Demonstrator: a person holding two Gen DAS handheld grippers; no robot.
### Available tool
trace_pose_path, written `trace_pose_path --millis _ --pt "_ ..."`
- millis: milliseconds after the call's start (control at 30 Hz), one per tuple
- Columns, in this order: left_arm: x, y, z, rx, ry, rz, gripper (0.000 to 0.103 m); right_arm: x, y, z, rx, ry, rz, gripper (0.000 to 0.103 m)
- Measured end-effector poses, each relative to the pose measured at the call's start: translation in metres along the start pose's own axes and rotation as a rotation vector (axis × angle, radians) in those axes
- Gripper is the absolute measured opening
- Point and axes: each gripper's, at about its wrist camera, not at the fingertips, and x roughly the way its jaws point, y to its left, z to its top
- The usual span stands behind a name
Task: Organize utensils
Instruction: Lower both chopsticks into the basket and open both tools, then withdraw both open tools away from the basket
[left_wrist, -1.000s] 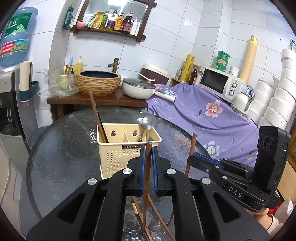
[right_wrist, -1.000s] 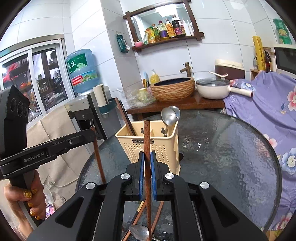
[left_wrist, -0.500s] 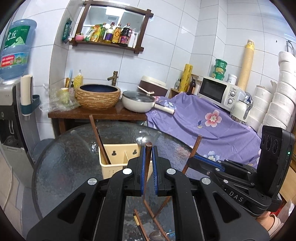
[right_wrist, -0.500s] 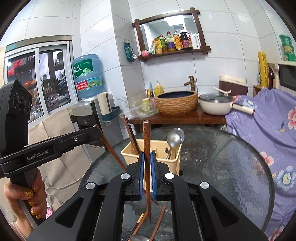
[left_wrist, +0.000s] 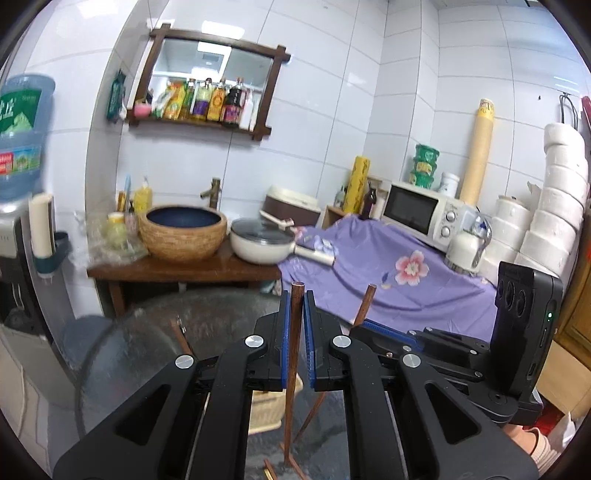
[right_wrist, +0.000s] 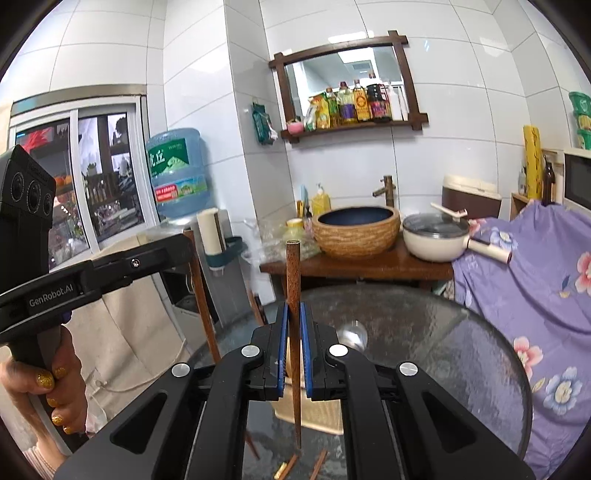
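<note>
Two chopsticks are up off the glass surface (right_wrist: 461, 354). The left claw (left_wrist: 294, 341) is clamped on one chopstick (left_wrist: 293, 354), gripped near its thick end so the tip hangs down. The right claw (right_wrist: 291, 349) pinches its own chopstick (right_wrist: 293, 295) likewise (upright suits dropping in). Below sits the cream utensil holder (right_wrist: 314, 415), with loose chopsticks (right_wrist: 288, 467) lying nearer the camera.

black gripper frames with blue pads (left_wrist: 284, 328). dark reddish-brown chopstick (left_wrist: 294, 332) between them. cream utensil basket (left_wrist: 263, 410), perforated. grey frosted glass table (right_wrist: 461, 339). purple cloth (left_wrist: 399, 288) at right, pink-and-white flowers. white wall tiles (left_wrist: 332, 110). woven tan basin (right_wrist: 356, 232), dark blue inside. blue water bottle (right_wrist: 177, 173), green label.
</note>
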Motion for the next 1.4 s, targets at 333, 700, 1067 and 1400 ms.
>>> trace_pose_path --millis 333,700,1067,1400 --pt "0.019 0.027 0.072 -0.029 -0.085 0.149 0.008 0.028 0.001 0.057 -0.022 -0.044 -0.056 0.007" --pt "0.069 0.064 0.032 -0.100 0.022 0.187 0.008 0.071 -0.002 0.014 -0.059 0.013 -0.076 0.007" --pt "0.050 0.081 -0.052 -0.057 0.028 0.215 0.073 0.066 -0.010 -0.055 -0.123 0.001 -0.145 0.076" --pt "0.007 0.100 -0.096 -0.092 0.068 0.261 0.074 0.025 -0.007 -0.074 -0.102 -0.027 -0.116 0.082"
